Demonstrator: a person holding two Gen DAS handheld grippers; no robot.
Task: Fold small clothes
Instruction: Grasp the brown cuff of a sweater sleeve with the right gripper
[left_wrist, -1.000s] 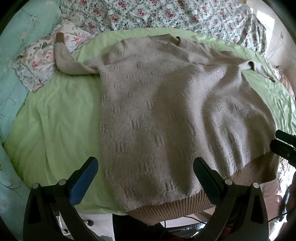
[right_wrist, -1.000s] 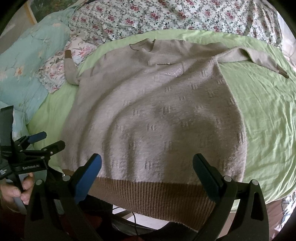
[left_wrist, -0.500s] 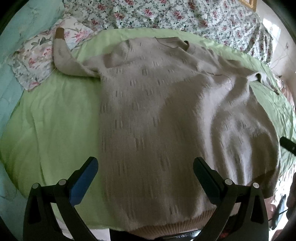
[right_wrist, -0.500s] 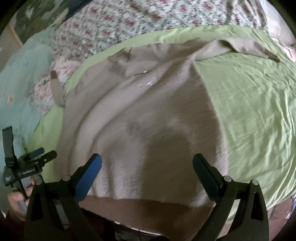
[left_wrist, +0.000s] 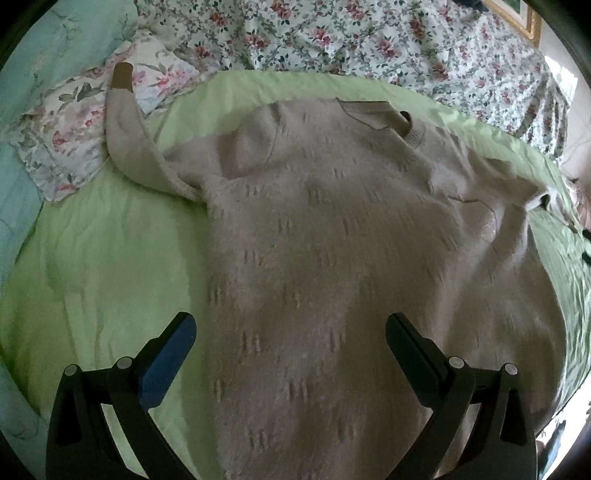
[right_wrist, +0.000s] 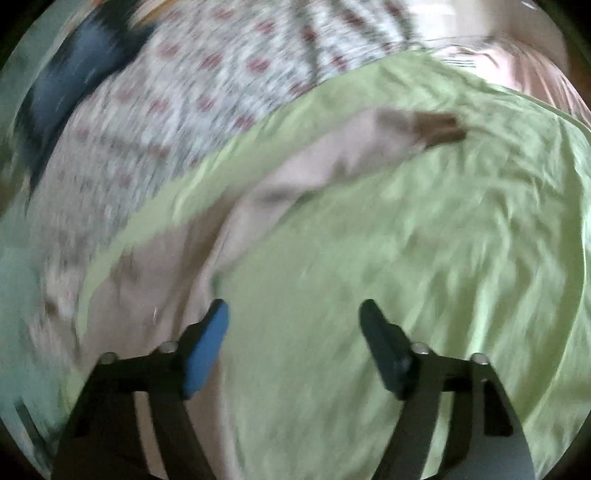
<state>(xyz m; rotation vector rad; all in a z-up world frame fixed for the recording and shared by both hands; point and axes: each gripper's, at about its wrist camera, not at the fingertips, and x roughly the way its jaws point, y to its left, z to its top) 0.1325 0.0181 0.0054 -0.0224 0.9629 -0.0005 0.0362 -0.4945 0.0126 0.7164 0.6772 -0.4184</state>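
We hover both hand-held grippers over the spread jumper

Our left hand-held gripper (left_wrist: 290, 341) and right hand-held gripper (right_wrist: 293, 332) gape empty; the beige fuzzy knitted jumper (left_wrist: 332, 240) lies flat on the green bedsheet (left_wrist: 92, 266), its sleeve (right_wrist: 332, 158) likely outstretched for folding.

Bare light-green bedsheet (right_wrist: 406, 240) lies open ahead of the right gripper (right_wrist: 293, 317), apparently unobstructed through blur; the beige knitted sweater's outstretched sleeve (right_wrist: 332, 158) crosses farther ahead.
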